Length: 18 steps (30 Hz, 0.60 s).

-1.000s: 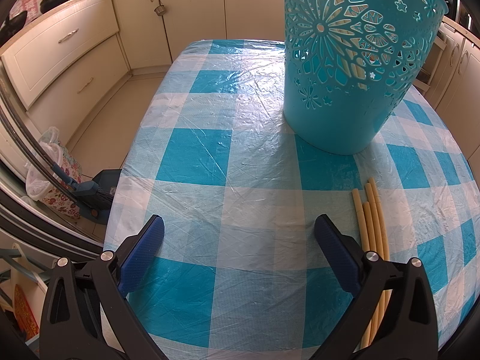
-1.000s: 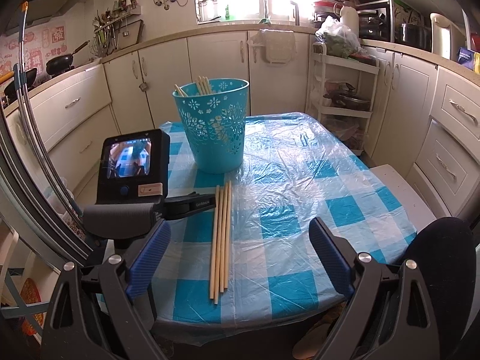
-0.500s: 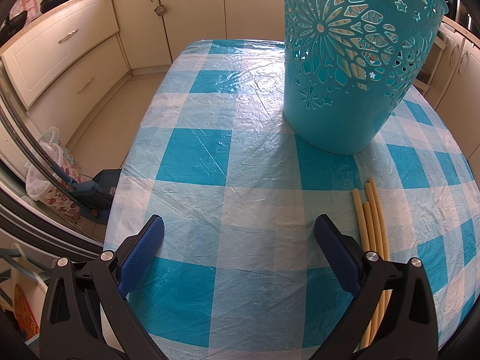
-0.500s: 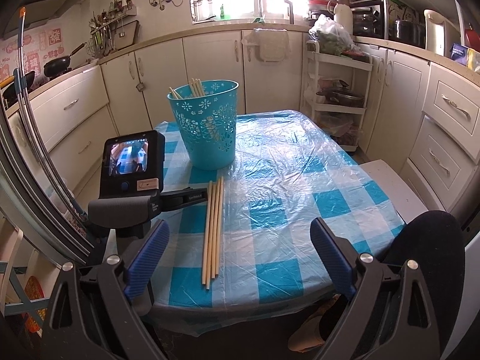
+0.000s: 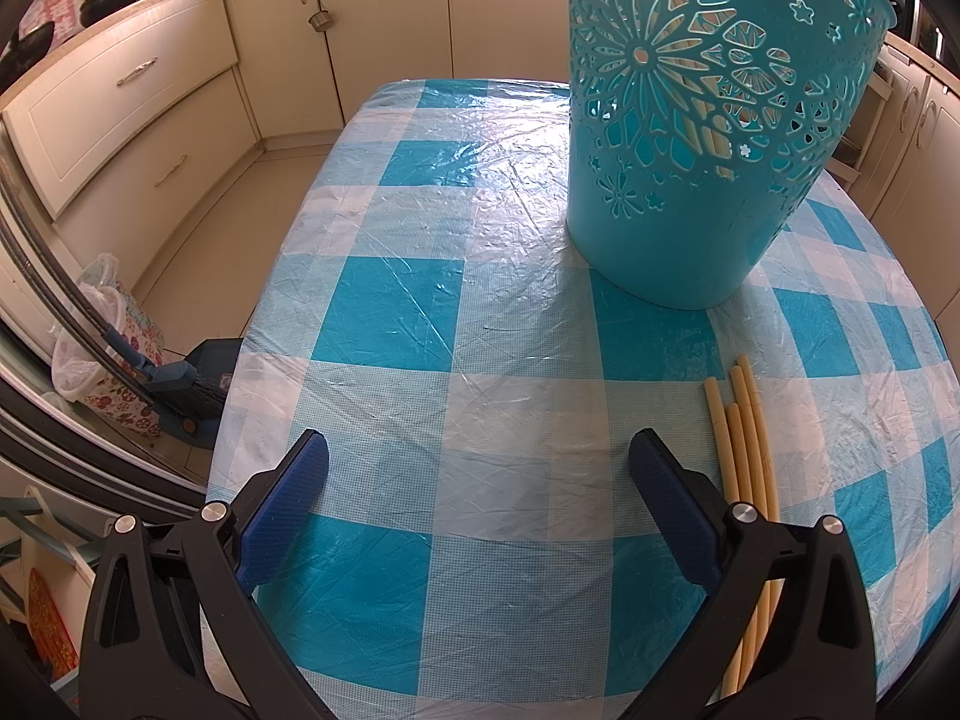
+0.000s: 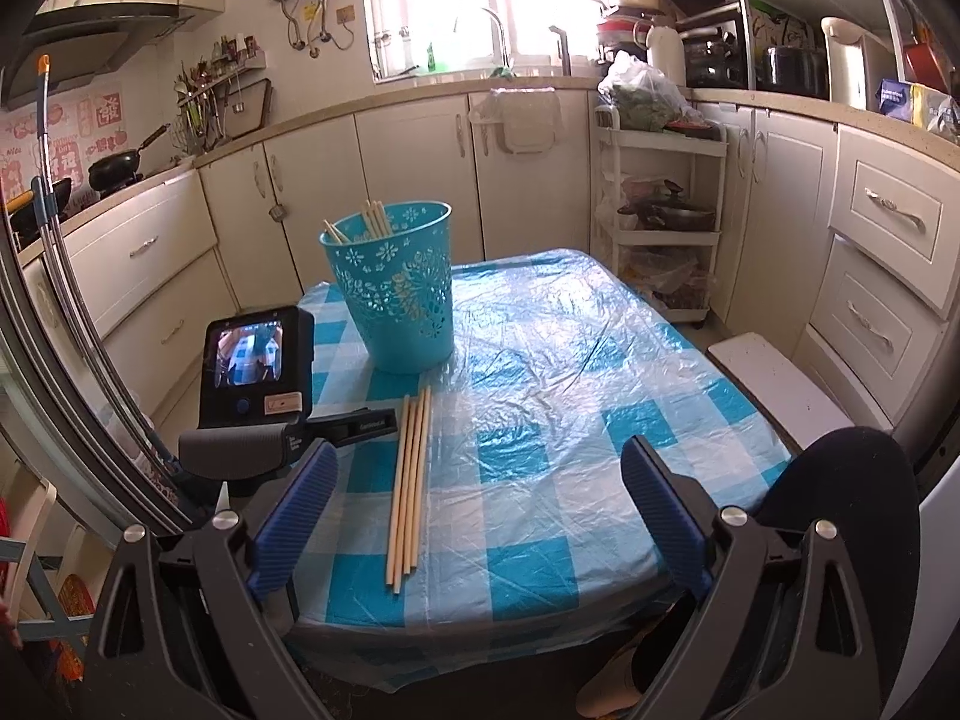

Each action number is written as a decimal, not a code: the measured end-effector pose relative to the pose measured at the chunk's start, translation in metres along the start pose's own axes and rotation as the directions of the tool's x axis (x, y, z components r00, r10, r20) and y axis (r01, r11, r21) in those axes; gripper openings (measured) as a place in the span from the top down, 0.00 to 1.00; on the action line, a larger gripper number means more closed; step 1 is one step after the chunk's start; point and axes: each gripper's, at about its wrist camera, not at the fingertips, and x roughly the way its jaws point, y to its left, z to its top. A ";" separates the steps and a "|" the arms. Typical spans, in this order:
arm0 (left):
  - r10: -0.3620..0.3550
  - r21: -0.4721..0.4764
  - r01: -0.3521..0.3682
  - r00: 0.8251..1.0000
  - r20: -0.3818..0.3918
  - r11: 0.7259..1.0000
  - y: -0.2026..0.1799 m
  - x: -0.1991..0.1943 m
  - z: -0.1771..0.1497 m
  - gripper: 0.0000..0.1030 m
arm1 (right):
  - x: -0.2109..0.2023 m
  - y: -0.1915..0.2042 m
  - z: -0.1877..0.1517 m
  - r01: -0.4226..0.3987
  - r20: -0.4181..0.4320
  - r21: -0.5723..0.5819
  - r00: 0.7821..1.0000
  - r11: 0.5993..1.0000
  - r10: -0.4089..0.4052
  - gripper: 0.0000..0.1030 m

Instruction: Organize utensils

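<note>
Teal cutout basket (image 6: 396, 294) sits toward the table's far-left end, with a few chopsticks (image 6: 375, 219) poking out the top. Four more loose chopsticks (image 6: 411, 483) lie flat on the blue-checked tablecloth (image 6: 570, 396), at 6 o'clock from the basket. Left gripper (image 5: 477, 483) hovers just left of them, jaws spread, empty. Right gripper (image 6: 480, 507) hangs back off the near edge, jaws wide too. Cream cabinets (image 6: 414, 174) all around.
</note>
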 end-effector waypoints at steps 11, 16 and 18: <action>0.000 0.001 0.000 1.000 0.000 1.000 -0.001 0.000 0.001 0.07 | 0.065 -0.038 -0.006 0.077 -0.100 0.079 0.993 0.994 -0.069 0.10; 0.001 0.000 -0.001 1.000 0.000 1.000 -0.001 0.001 0.001 0.07 | 0.089 -0.044 -0.014 0.077 -0.157 0.096 0.986 0.992 -0.062 0.10; 0.001 0.000 -0.001 1.000 0.000 1.000 0.000 0.000 0.000 0.07 | 0.097 -0.044 -0.016 0.067 -0.173 0.102 0.984 0.993 -0.049 0.10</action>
